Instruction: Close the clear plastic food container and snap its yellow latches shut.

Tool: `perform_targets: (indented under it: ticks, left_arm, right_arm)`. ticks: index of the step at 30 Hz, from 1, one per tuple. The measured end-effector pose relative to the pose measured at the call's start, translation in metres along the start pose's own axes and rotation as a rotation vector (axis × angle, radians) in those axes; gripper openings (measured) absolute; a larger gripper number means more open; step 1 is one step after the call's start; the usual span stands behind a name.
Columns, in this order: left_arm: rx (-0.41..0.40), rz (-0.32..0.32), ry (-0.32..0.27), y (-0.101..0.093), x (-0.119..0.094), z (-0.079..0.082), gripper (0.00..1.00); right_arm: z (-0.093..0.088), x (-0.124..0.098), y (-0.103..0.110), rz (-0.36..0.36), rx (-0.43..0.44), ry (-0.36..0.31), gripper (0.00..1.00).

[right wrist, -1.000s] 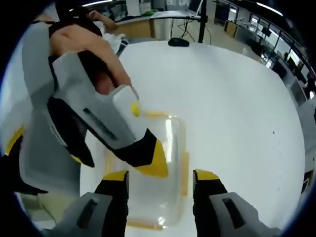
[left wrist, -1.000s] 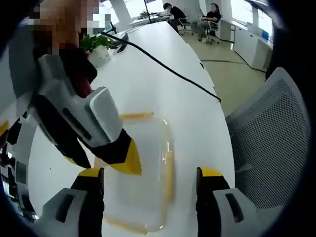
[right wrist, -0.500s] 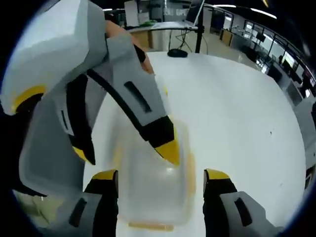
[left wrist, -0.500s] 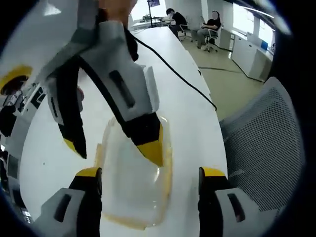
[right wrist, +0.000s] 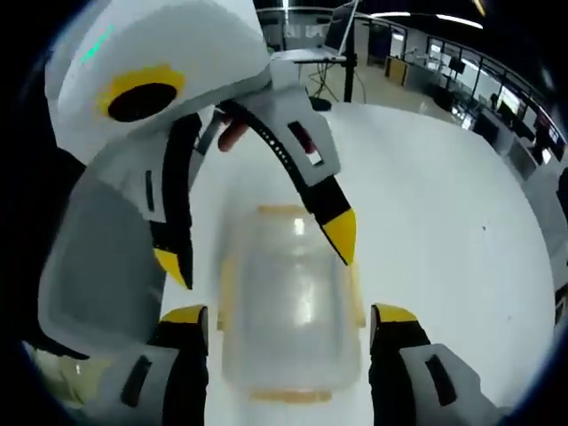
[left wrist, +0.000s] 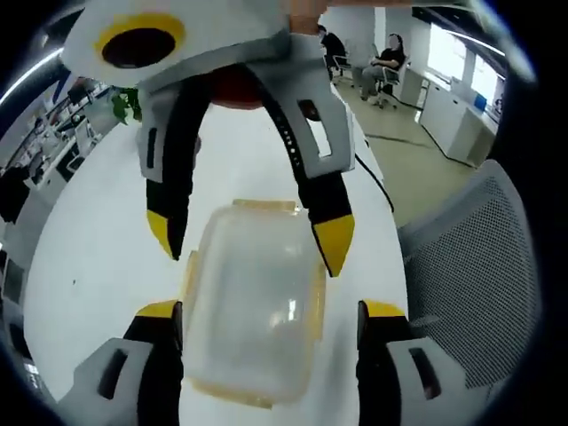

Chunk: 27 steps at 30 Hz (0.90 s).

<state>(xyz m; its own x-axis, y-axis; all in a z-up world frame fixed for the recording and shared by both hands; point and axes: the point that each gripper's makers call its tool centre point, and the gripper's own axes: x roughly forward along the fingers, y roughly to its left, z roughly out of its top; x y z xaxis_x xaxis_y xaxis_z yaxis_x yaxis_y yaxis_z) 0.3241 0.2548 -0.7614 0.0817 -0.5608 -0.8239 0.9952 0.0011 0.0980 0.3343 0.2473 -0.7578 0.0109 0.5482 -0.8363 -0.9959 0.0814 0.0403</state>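
Container (left wrist: 253, 302) is seen lid-on, flat on the white table (left wrist: 98, 266), long axis running near-to-far between both tools. Yellow latches (left wrist: 315, 302) are visible along its edges; whether snapped cannot be told. Left gripper (left wrist: 266, 324) and right gripper (right wrist: 286, 328) are both held spread apart, straddling the container, nothing clamped. Mesh chair (left wrist: 479, 266) is seen at right.
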Motion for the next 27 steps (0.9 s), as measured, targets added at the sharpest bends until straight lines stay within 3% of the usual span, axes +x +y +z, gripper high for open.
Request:
perform_targets:
  ticks: [13, 27]
  left_arm:
    - [-0.004, -0.012, 0.042, 0.010, 0.000, -0.019, 0.80]
    - [0.023, -0.029, 0.082, 0.014, 0.009, -0.030, 0.80]
  right_arm:
    - [-0.022, 0.000, 0.003, -0.018, -0.028, 0.060, 0.78]
    - [-0.031, 0.007, 0.001, -0.038, -0.044, 0.091, 0.78]
